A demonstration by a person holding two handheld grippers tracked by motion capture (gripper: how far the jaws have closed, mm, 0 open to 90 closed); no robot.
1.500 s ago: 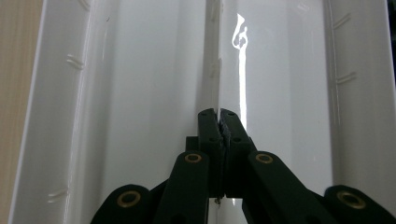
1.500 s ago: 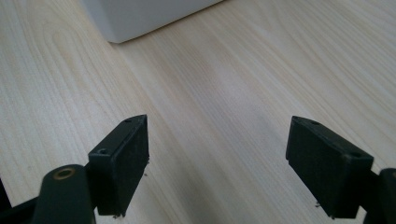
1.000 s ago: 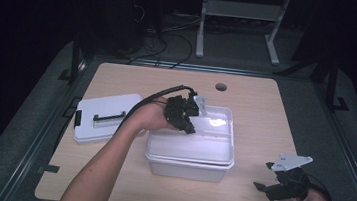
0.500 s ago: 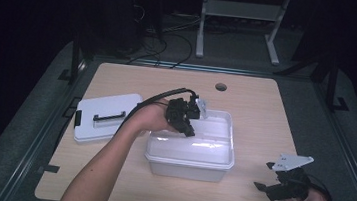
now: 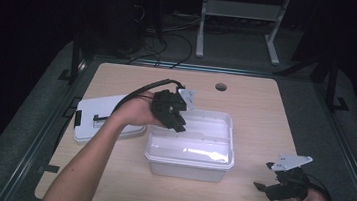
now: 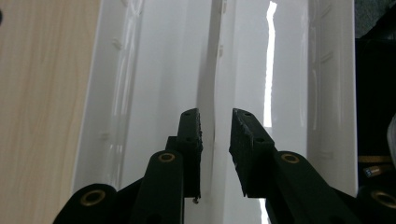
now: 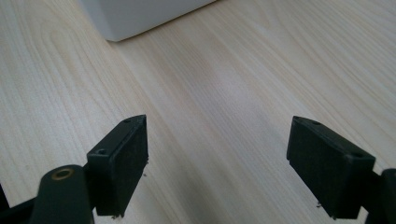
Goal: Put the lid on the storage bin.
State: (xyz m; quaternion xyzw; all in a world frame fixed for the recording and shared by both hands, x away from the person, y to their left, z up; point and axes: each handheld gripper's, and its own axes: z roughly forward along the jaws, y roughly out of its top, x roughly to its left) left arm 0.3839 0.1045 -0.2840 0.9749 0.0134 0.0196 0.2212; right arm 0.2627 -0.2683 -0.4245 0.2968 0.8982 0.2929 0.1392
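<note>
Left gripper (image 6: 215, 135), jaws narrowly apart, straddles the white bin's (image 5: 188, 159) rim; right gripper (image 7: 217, 163) spread wide, empty; no writing legible.

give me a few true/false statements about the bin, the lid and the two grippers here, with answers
1. The white lid sits closed on the bin. False: it lies on the table to the left of the open bin.
2. The left gripper is over the bin's rear left corner. True.
3. The right gripper grips the bin's wall. False: it hangs open above bare table, off to the bin's right.
4. The left gripper's jaws stand a narrow gap apart, with nothing between them. True.
5. The bin is full of objects. False: no objects show inside it.
</note>
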